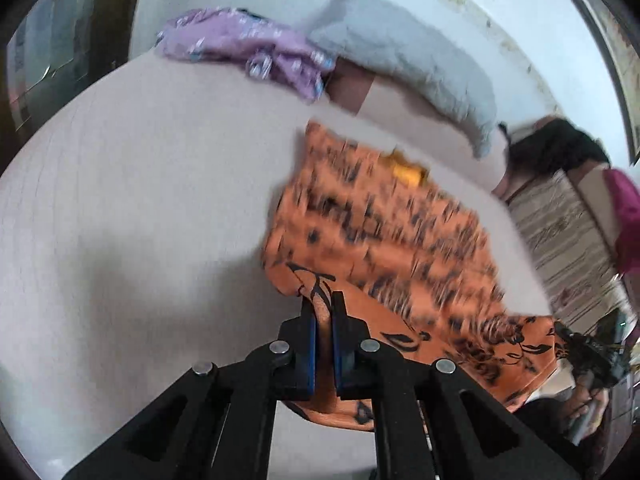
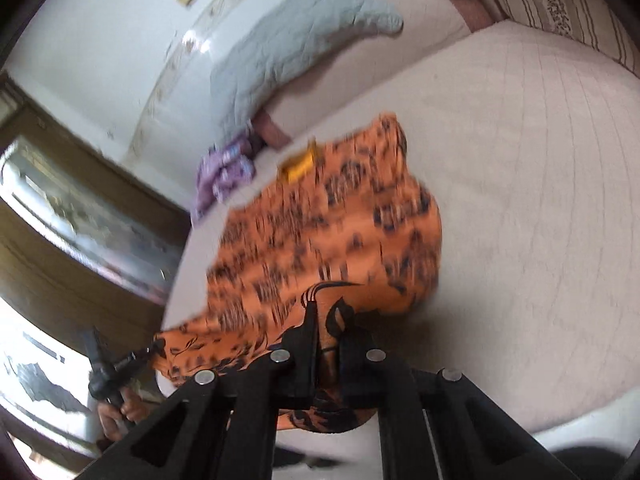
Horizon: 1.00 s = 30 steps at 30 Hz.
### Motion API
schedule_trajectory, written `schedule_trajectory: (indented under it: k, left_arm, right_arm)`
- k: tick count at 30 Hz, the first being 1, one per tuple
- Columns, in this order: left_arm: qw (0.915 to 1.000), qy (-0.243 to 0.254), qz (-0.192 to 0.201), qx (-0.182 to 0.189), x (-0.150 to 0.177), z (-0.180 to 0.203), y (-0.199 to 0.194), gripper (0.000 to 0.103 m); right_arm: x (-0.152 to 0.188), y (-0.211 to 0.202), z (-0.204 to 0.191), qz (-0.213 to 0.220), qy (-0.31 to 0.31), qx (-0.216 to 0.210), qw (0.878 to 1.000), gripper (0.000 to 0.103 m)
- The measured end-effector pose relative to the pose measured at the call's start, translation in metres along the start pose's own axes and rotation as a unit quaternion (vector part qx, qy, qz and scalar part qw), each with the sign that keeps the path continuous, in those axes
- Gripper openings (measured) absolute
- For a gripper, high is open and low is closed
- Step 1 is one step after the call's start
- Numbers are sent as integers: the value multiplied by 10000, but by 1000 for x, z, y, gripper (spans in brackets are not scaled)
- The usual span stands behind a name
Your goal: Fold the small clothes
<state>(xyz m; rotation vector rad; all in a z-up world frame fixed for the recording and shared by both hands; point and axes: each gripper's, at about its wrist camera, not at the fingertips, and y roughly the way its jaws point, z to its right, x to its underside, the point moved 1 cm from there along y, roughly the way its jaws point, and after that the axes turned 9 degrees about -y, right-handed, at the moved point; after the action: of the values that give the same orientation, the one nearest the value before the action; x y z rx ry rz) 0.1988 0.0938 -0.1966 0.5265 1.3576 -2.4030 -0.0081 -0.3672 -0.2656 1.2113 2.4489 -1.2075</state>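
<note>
An orange garment with black floral print [image 1: 384,232] hangs over the pale bed surface [image 1: 140,200], blurred by motion. My left gripper [image 1: 323,304] is shut on one near corner of it. My right gripper [image 2: 328,320] is shut on the other near corner of the same garment [image 2: 328,224]. In the left wrist view the right gripper [image 1: 588,356] shows at the cloth's far right corner. In the right wrist view the left gripper [image 2: 116,364] shows at the lower left. A yellow patch [image 1: 406,170] shows near the garment's far edge.
A purple garment [image 1: 248,46] lies crumpled at the back of the bed. A grey quilted pillow [image 1: 404,60] lies beside it against the white wall. A striped floral cushion [image 1: 568,236] stands at the right. A wooden-framed window [image 2: 80,216] is at the left.
</note>
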Motion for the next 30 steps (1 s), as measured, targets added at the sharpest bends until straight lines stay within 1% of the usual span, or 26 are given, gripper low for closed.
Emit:
schedule_trajectory:
  k: [1,2,4,5,6,8,10,11,12,14,15,16,17,18,20,21,22,23,24,25,26,27,28,29,30]
  left_arm:
    - [10000,11,22,24,-18,6,3,6]
    - [10000,35,41,31,-28,10,8,6]
    - [9999,82,84,-3,-70,25,24,6]
    - [9999,98,76,-17,-82,28,31,6]
    - [9999,134,43,-58,-104,36,47,6]
    - [9998,170,-47,-116,-133,45,72,6]
    - [9995,106,-208,-222,-161,51,112,6]
    - [9991,13,-322,-284,-173,50,138,6]
    - [9986,-33,-400,-331,-177,48,155,6]
    - [9962,-172,-624,-584,-181,36,199,7]
    - [9935,-277,-804,-753,-179,26,224,7]
    - [9920,-321,-893,-831,-177,19,238,9]
    - [9916,-393,-898,-849,-173,10,251,12]
    - [9943,-534,-651,-647,-171,4,251,12]
    - [9953,-640,-550,-479,-170,1,249,12]
    - [9953,-700,-518,-418,-168,-1,247,12]
    - [9950,-786,-478,-378,-167,-2,243,12]
    - [9946,-877,-432,-358,-164,-3,238,12]
    - [9941,-965,-347,-360,-162,-2,230,13]
    - [9939,-1008,-215,-382,-158,0,220,14]
    - [9938,-1001,-45,-475,-154,3,209,20]
    - [9929,-892,243,-747,-147,10,191,32]
    - [9910,-759,459,-1006,-140,17,179,39]
    - [9878,-527,646,-1316,-131,27,166,46]
    - [9857,-302,736,-1483,-124,34,156,47]
  right_arm:
    - [-14,2,2,78,42,-13,10000,8]
    - [-31,7,5,173,92,-20,9998,8]
    - [-63,21,11,318,177,3,9993,8]
    - [-80,29,14,378,229,9,9990,8]
    - [-95,39,19,417,290,7,9987,8]
    - [-125,64,30,468,463,71,9978,8]
    - [-154,100,46,469,691,176,9963,8]
    - [-162,116,54,454,784,223,9956,8]
    - [-168,134,64,418,905,260,9947,8]
    - [-173,171,85,243,1179,279,9923,8]
    - [-172,190,96,106,1335,293,9906,11]
    - [-169,205,106,-30,1486,329,9883,12]
    - [-166,221,116,-221,1625,365,9858,12]
    - [-162,233,125,-347,1719,293,9841,13]
    - [-162,237,135,-247,1847,-16,9825,13]
    - [-164,236,137,-284,1902,-119,9813,14]
    - [-165,232,136,-277,1923,-204,9807,18]
    - [-166,228,135,-196,1922,-296,9807,27]
    - [-166,222,133,-80,1927,-348,9806,31]
    - [-165,216,130,-6,1928,-372,9805,43]
    - [-165,207,125,97,1897,-340,9812,70]
    - [-165,195,118,269,1791,-223,9832,79]
    - [-164,186,112,347,1661,-99,9854,80]
    - [-164,175,100,357,1386,17,9897,80]
    - [-164,169,95,318,1223,65,9920,79]
